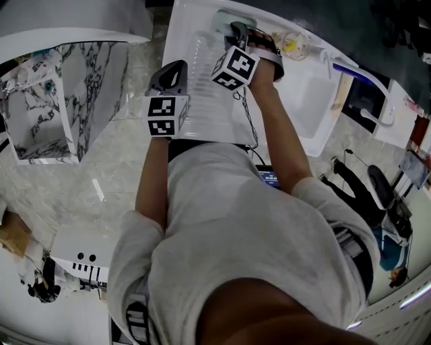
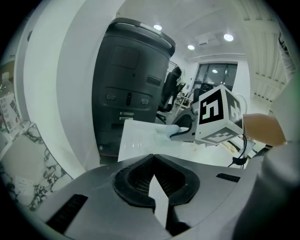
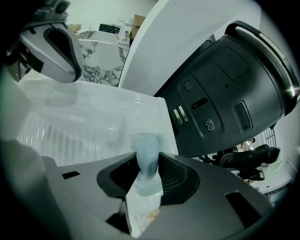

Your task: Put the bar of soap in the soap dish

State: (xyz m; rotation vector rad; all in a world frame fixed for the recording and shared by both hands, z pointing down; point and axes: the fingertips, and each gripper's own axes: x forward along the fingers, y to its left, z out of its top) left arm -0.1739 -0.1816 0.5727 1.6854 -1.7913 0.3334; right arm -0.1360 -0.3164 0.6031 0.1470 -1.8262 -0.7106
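Over ribbed white counter (image 3: 70,136) | right claw (image 3: 149,159) clamps smooth pale-blue soap bar (image 3: 146,143) | left claw (image 2: 153,158) together

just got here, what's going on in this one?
A person works over a white sink counter with a gripper in each hand. The right gripper is clamped on a pale blue bar of soap, held near the soap dish at the counter's back edge. The left gripper is shut and empty.
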